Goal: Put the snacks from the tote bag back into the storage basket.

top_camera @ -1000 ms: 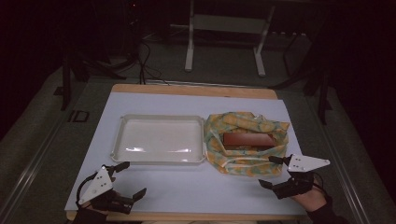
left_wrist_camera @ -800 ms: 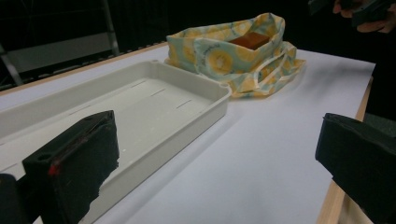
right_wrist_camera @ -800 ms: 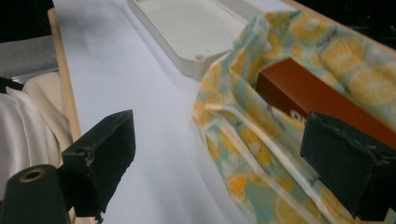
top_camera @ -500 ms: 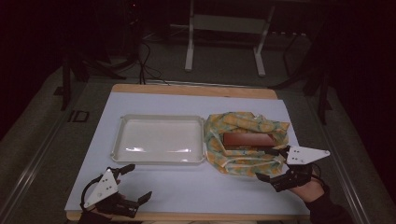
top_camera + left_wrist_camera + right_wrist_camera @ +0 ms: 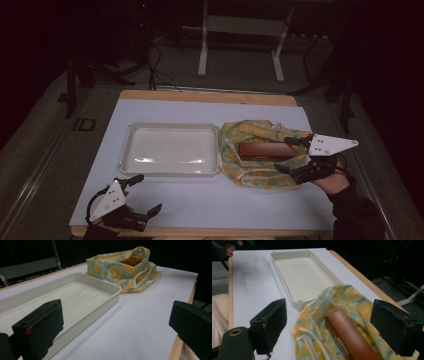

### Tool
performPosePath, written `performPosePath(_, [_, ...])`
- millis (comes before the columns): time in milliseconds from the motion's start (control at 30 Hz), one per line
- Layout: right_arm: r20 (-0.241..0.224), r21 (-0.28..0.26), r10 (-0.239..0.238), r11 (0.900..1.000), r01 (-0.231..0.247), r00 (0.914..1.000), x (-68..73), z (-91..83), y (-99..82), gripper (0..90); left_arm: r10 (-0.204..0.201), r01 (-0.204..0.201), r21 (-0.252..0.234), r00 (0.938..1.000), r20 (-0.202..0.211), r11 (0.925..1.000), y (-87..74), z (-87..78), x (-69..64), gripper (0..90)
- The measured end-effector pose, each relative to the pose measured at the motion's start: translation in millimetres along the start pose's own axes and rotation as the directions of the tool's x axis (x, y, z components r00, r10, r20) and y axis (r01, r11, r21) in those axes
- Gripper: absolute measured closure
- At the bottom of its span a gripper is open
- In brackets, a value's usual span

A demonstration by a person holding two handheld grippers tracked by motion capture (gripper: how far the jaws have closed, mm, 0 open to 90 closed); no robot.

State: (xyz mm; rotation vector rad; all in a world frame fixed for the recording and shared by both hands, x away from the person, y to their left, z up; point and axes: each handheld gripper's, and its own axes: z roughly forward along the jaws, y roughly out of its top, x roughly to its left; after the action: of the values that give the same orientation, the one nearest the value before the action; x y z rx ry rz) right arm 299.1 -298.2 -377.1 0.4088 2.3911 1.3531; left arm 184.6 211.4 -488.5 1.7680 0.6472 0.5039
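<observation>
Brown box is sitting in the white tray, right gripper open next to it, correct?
Not quite. The brown box lies in the yellow patterned cloth bag, beside the white tray, which holds nothing; the high view shows this. The right gripper is indeed open next to the box.

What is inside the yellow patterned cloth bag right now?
A brown rectangular box lies lengthwise in the open cloth bag, its top face and one end showing. Fabric folds cover its lower sides, so whatever lies beneath or beside it is hidden.
</observation>
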Motion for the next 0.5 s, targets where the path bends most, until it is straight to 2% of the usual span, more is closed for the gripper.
performPosePath(333, [0.022, -0.001, -0.015, 0.9999, 0.015, 0.9997, -21.3, 2.3, 17.7, 15.2, 0.006, -0.006, 0.003, 1.0, 0.005, 1.0, -0.2, 0.6, 0.6, 0.0])
performPosePath(500, [0.017, 0.013, -0.014, 0.9998, 0.013, 0.9998, -31.8, 5.9, 22.2, 15.7, 0.006, -0.006, 0.001, 1.0, 0.007, 1.0, -0.2, 0.5, 0.5, 0.0])
